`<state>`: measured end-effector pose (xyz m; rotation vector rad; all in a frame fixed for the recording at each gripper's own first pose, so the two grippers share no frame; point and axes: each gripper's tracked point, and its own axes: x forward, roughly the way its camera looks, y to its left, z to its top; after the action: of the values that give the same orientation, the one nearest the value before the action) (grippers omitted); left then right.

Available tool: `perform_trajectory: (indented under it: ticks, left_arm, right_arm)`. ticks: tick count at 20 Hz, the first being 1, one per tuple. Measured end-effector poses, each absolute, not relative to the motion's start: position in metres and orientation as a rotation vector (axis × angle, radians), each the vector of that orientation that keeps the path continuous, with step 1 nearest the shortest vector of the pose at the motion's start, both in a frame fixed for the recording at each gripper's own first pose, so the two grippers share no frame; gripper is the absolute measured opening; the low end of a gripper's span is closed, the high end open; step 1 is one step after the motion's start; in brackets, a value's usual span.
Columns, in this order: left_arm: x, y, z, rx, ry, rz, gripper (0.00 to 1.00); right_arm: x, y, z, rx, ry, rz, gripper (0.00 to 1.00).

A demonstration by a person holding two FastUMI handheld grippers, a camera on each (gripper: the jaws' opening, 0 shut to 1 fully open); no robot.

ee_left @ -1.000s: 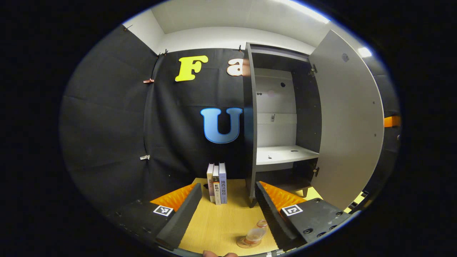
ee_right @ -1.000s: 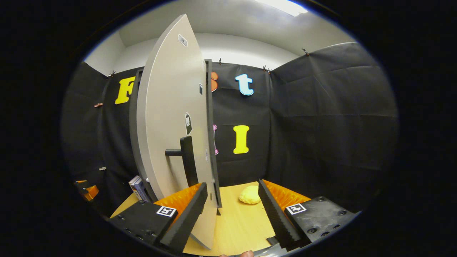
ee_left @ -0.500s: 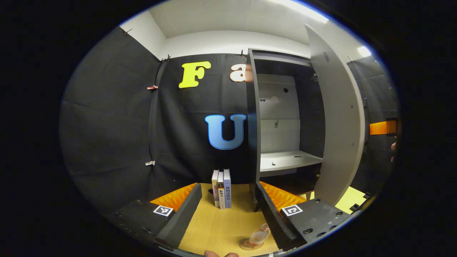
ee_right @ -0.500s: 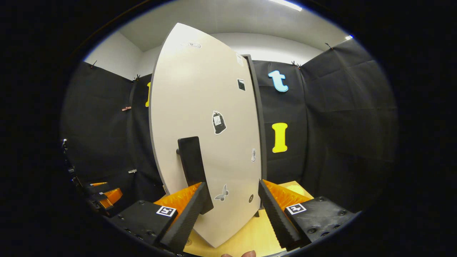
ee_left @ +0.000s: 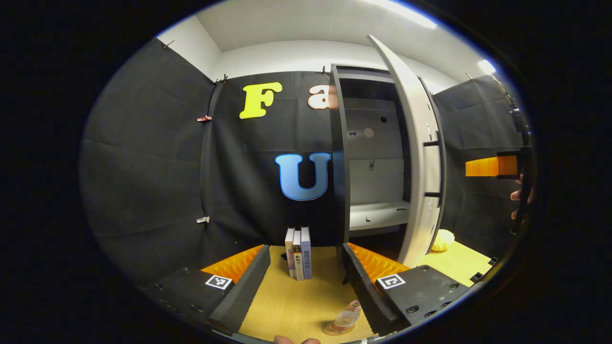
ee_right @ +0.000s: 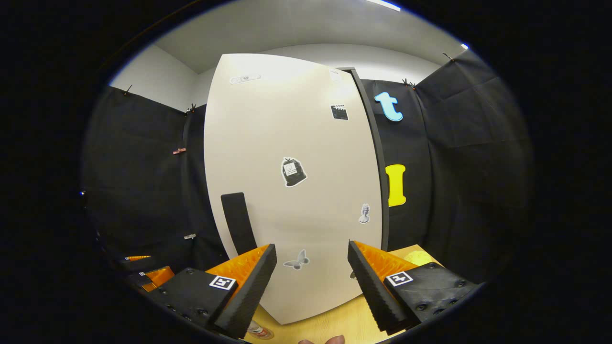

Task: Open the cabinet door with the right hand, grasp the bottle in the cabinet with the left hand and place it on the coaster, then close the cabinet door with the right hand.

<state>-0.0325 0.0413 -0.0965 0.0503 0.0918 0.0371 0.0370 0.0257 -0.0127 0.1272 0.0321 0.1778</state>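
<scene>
A small clear bottle (ee_left: 348, 316) rests on a round brown coaster (ee_left: 334, 328) on the wooden table, just inside my left gripper's right finger. My left gripper (ee_left: 306, 249) is open and holds nothing. The grey cabinet (ee_left: 338, 157) stands behind it, its pale door (ee_left: 420, 157) swung partway shut, with a bare shelf (ee_left: 377, 215) visible inside. In the right gripper view the door's outer face (ee_right: 291, 191) stands close in front, its black handle (ee_right: 237, 222) at the left. My right gripper (ee_right: 311, 246) is open before the door's lower part; whether it touches the door I cannot tell.
Three books (ee_left: 297, 253) stand upright left of the cabinet. A yellow lump (ee_left: 443, 240) lies on the table right of the door. The right gripper (ee_left: 492, 166) and a hand (ee_left: 519, 196) show at the far right. The left gripper (ee_right: 148, 276) shows low left.
The door has swung from wide open to mostly shut. My right gripper has come round from its edge to face its outer side. The left gripper has barely moved.
</scene>
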Motion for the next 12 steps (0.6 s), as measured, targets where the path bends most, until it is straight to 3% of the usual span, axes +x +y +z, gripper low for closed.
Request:
perform_trajectory:
  ticks: [12]
  left_arm:
    - [-0.025, 0.014, -0.092, 0.044, 0.085, -0.015, 0.94]
  right_arm:
    - [0.021, -0.028, -0.023, 0.038, 0.038, 0.053, 0.98]
